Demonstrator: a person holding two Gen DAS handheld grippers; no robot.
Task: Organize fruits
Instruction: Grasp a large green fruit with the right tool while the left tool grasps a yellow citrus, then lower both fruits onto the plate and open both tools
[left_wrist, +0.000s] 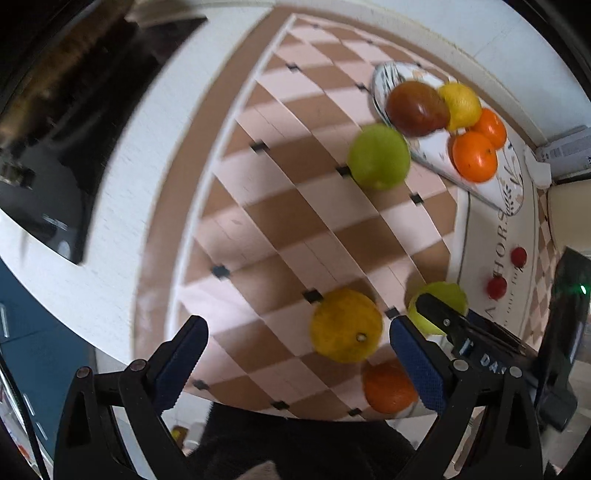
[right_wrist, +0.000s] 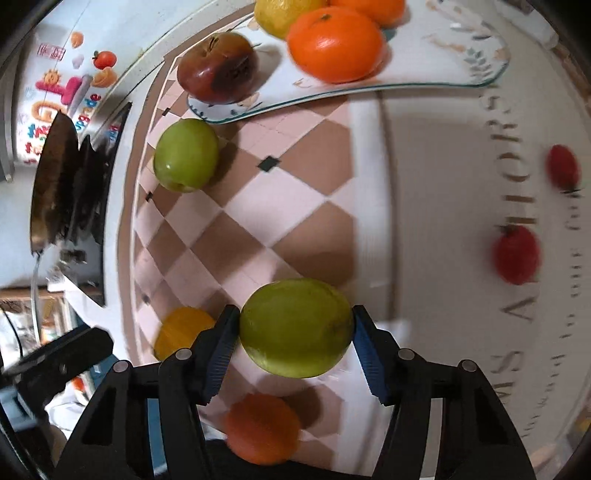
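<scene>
My right gripper (right_wrist: 295, 347) is shut on a green apple (right_wrist: 295, 326), held above the checkered mat; it also shows in the left wrist view (left_wrist: 448, 299). My left gripper (left_wrist: 299, 354) is open and empty, with a yellow lemon (left_wrist: 345, 325) between its fingers' line and an orange (left_wrist: 388, 387) by the right finger. A second green apple (left_wrist: 378, 157) lies on the mat beside the floral plate (left_wrist: 491, 188). The plate holds a dark red apple (left_wrist: 417, 109), a lemon (left_wrist: 460, 105) and two oranges (left_wrist: 474, 157).
Two small red tomatoes (right_wrist: 517, 254) lie on the white lettered area to the right. The checkered mat (left_wrist: 295, 221) sits on a white table. A dark glossy appliance (left_wrist: 55, 129) stands at the left. The table's near edge is just below the orange.
</scene>
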